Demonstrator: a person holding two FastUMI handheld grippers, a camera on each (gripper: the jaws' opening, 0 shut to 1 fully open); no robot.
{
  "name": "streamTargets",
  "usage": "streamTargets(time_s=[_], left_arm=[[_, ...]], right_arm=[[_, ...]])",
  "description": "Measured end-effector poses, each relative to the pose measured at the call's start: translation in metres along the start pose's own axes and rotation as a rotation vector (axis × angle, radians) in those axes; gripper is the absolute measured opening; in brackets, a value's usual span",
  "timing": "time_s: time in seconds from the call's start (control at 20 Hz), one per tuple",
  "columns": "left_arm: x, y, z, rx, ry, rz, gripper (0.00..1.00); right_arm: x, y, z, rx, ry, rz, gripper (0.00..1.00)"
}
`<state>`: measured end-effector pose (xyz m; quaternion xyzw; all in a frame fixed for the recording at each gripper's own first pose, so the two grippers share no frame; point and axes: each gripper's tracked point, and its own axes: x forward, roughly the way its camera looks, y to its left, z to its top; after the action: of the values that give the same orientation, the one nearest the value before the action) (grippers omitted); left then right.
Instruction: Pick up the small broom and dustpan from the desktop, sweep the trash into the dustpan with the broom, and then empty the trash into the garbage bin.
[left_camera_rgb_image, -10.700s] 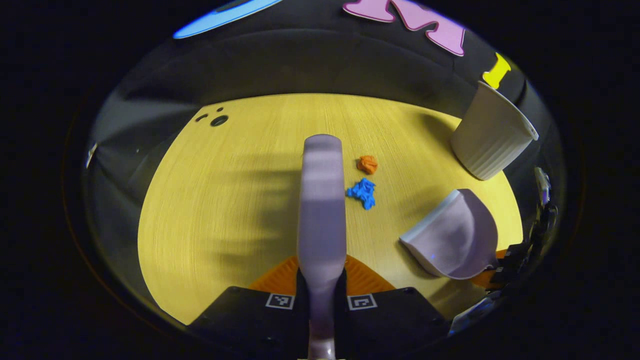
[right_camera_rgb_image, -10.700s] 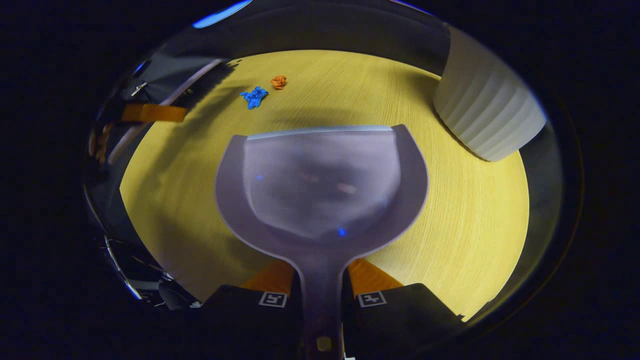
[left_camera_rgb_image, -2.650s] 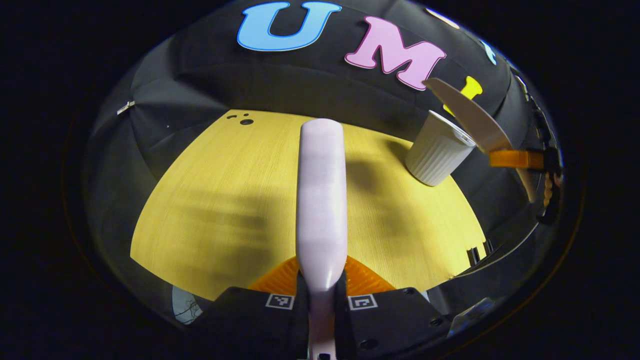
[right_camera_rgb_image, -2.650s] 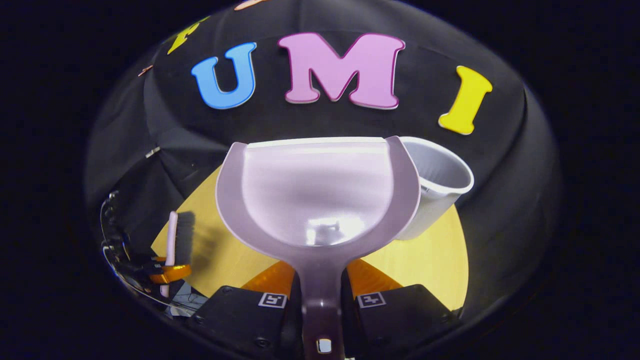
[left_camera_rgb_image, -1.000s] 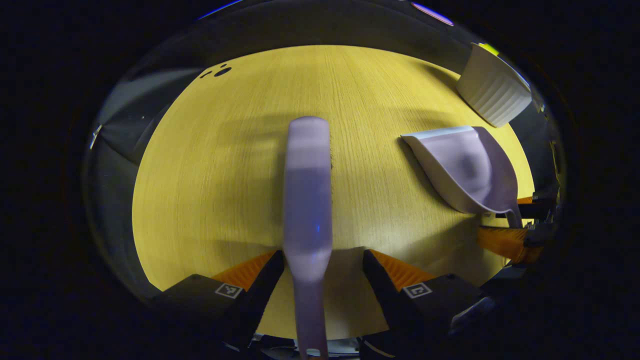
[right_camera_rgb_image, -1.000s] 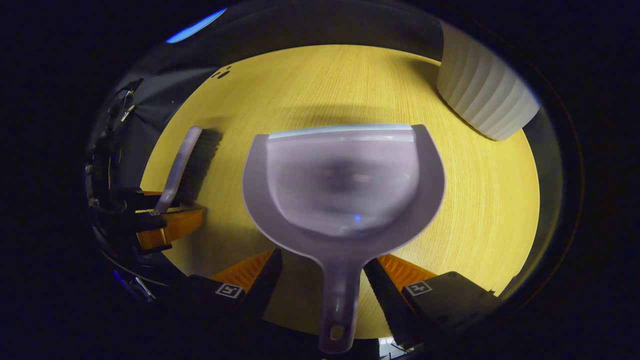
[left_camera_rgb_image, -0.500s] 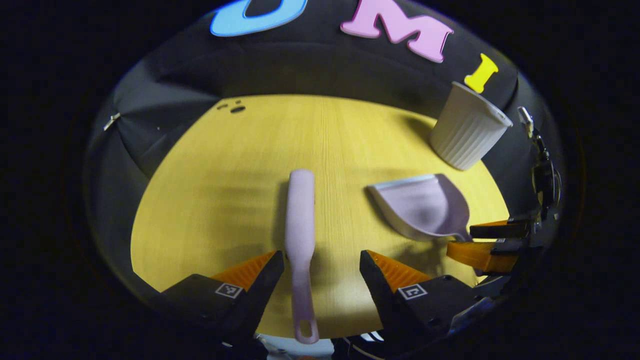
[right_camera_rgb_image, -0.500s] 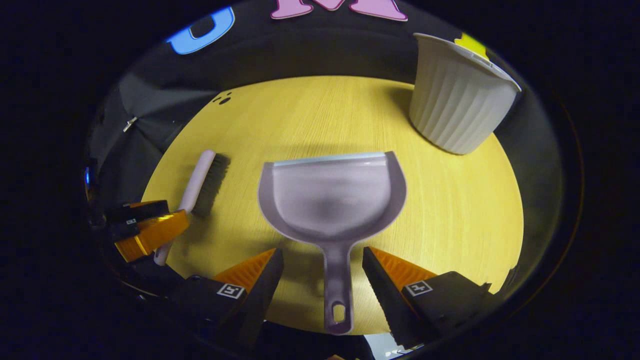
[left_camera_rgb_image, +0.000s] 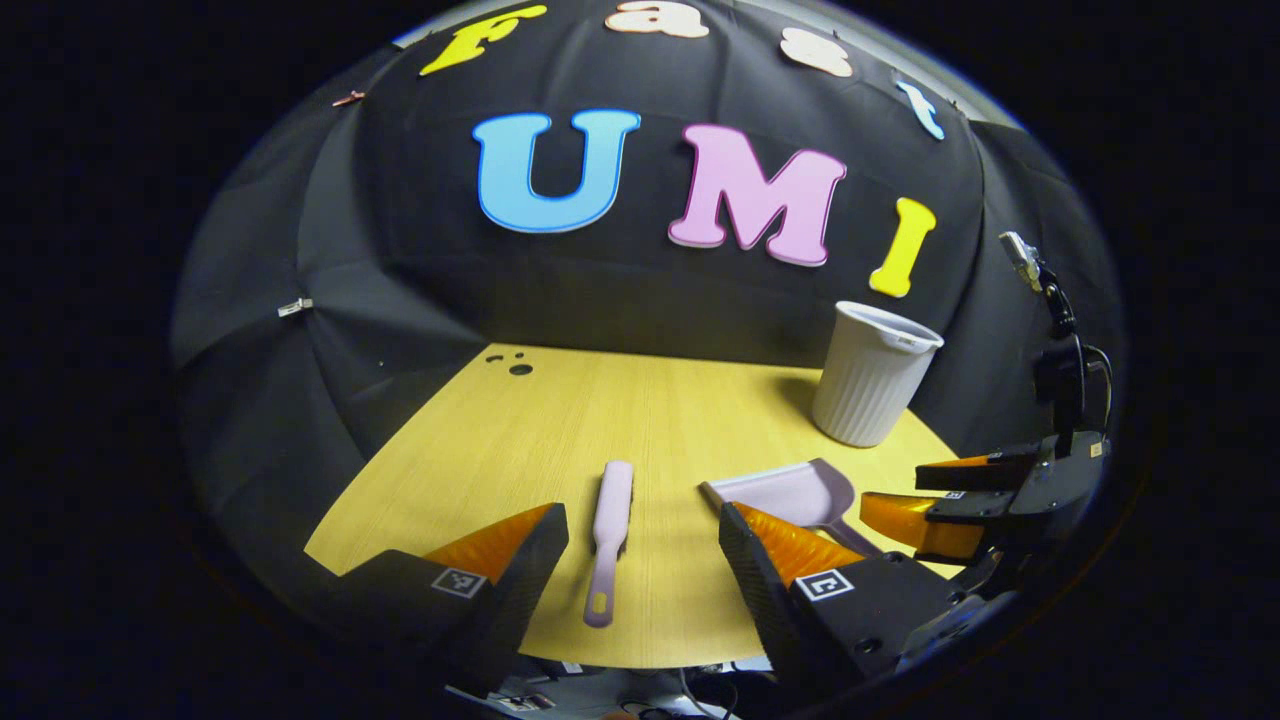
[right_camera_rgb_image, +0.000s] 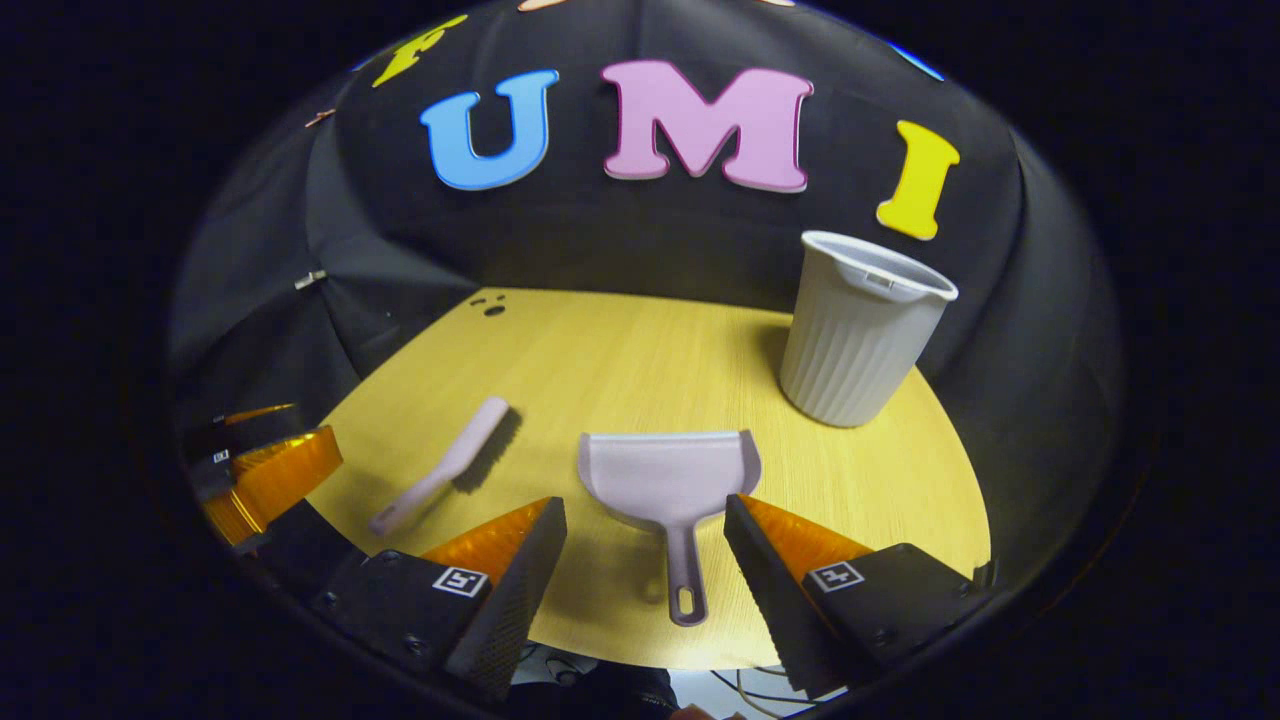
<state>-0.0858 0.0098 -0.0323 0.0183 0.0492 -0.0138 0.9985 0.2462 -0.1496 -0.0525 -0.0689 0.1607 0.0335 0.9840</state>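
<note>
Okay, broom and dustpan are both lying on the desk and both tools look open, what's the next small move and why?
Probably just draw both tools back and stop. The broom and dustpan lie flat on the desk, each apart from the open left tool and right tool. No trash shows on the desk, and the garbage bin stands upright, so the job looks finished.

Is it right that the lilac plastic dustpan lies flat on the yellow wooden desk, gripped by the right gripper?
Not gripped. The right gripper view shows the right gripper open, its fingers apart from the lilac plastic dustpan, which does lie flat on the yellow wooden desk.
</note>
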Motion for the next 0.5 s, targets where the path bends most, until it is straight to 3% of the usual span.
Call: streamTargets(time_s=[0.2, 0.5], left_arm=[[-0.046, -0.003, 0.008, -0.001, -0.094, 0.015, 0.96], [-0.094, -0.001, 0.004, -0.012, -0.147, 0.022, 0.96]], right_arm=[[-0.047, 0.018, 0.011, -0.007, -0.087, 0.054, 0.99], [-0.104, 0.032, -0.01, 0.021, -0.111, 0.112, 0.99]])
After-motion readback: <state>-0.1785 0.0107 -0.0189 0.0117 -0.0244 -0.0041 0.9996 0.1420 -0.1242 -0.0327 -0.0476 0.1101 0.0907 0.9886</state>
